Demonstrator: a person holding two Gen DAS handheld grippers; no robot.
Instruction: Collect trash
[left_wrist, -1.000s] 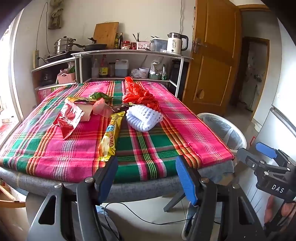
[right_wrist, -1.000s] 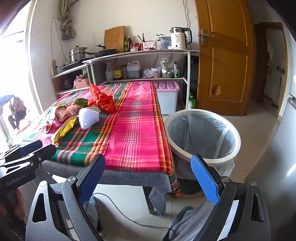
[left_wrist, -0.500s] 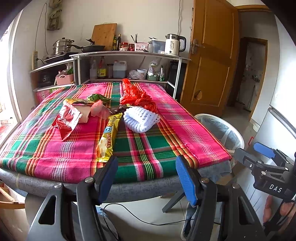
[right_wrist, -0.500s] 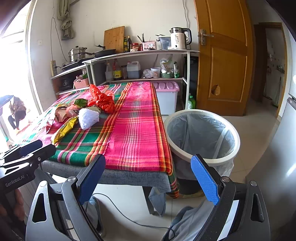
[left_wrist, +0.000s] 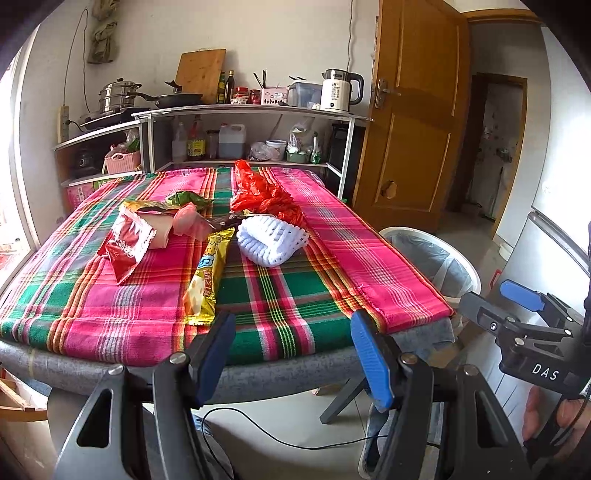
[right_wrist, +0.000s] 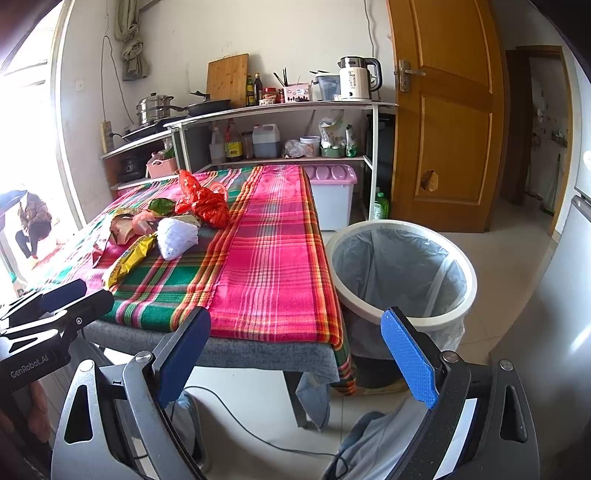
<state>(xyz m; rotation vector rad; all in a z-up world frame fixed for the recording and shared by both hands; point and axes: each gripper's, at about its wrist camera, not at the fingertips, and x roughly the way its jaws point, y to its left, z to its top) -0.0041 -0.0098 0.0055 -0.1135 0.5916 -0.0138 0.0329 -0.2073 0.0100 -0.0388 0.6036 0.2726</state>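
Note:
Trash lies on the plaid tablecloth (left_wrist: 288, 295): a yellow snack wrapper (left_wrist: 207, 273), a white foam net (left_wrist: 271, 238), a red plastic bag (left_wrist: 260, 194), a red packet (left_wrist: 127, 243) and a green wrapper (left_wrist: 184, 199). My left gripper (left_wrist: 290, 354) hangs open in front of the table's near edge, just short of the yellow wrapper, holding nothing. My right gripper (right_wrist: 295, 354) is open and empty, below the table's corner. A white bin (right_wrist: 402, 273) with a grey liner stands on the floor right of the table. The same foam net (right_wrist: 175, 236) and red bag (right_wrist: 205, 205) show in the right wrist view.
A shelf unit (left_wrist: 255, 110) with pots, bottles and a kettle (left_wrist: 338, 90) stands behind the table. A wooden door (left_wrist: 410, 122) is at the right, a pink-lidded box (right_wrist: 332, 195) by the shelf. A cable (left_wrist: 288, 435) runs over the floor. A person (right_wrist: 29, 221) crouches outside.
The left wrist view has shifted slightly, the table scene sitting a little further left and lower. The right gripper has hardly moved. Both stay open.

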